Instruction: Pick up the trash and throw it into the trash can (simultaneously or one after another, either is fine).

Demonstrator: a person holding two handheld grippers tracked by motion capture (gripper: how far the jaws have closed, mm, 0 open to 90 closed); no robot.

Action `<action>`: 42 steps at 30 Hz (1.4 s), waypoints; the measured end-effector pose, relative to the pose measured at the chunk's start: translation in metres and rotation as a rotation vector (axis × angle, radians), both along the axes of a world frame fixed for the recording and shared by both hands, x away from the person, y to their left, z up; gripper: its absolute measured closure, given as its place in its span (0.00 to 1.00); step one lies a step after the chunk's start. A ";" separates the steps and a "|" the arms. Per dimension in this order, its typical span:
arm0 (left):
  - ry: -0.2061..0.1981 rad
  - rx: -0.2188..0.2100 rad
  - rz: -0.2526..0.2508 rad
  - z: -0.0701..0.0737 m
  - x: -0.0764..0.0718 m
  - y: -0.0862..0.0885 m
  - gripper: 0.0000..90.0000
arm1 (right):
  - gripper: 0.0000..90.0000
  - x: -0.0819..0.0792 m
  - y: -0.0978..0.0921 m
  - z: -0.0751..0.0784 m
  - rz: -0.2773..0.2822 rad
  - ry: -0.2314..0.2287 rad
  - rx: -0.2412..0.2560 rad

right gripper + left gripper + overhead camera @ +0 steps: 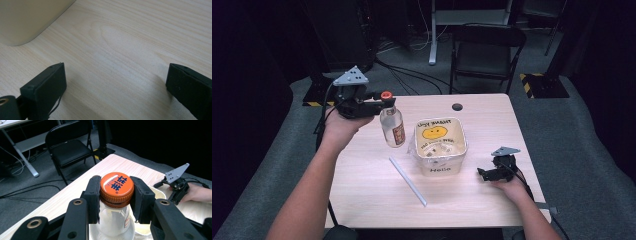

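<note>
Clear glass bottle (392, 127), orange cap (116, 186) clamped by left gripper (116, 195), seemingly empty, right gripper (115, 85) spread wide

Left gripper (116, 202): black body with two broad, flat-faced black jaws; brass-coloured pivot bushings are set into the arms at the lower left and lower right of the left gripper view. A grey three-cornered plate with drilled holes sits on top, and a black cable trails from it.

Right gripper (482, 173): same black construction, same grey plate, black cable. Both forearms are bare, without sleeves.
</note>
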State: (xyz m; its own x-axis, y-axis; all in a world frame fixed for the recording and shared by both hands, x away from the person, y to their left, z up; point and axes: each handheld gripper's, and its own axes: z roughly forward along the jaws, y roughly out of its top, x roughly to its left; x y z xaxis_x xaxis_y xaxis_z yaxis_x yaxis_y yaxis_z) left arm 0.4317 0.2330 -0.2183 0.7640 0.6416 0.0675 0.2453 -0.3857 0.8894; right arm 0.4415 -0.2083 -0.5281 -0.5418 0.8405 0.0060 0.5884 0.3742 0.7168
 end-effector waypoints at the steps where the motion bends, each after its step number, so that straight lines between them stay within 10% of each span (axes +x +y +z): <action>1: -0.002 0.000 -0.003 0.001 0.001 -0.002 0.70 | 0.02 0.000 0.000 0.000 0.000 0.000 0.000; 42: -0.006 -0.017 -0.055 -0.001 0.034 -0.068 0.70 | 0.03 0.000 0.000 0.000 0.006 -0.001 0.002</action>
State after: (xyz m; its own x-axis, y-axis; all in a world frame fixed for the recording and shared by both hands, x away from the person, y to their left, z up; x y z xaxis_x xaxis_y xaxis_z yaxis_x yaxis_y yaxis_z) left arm 0.4657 0.1648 -0.2188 0.7975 0.6002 0.0612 0.2192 -0.3829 0.8974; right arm 0.4419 -0.2081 -0.5280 -0.5468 0.8372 0.0071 0.5854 0.3763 0.7181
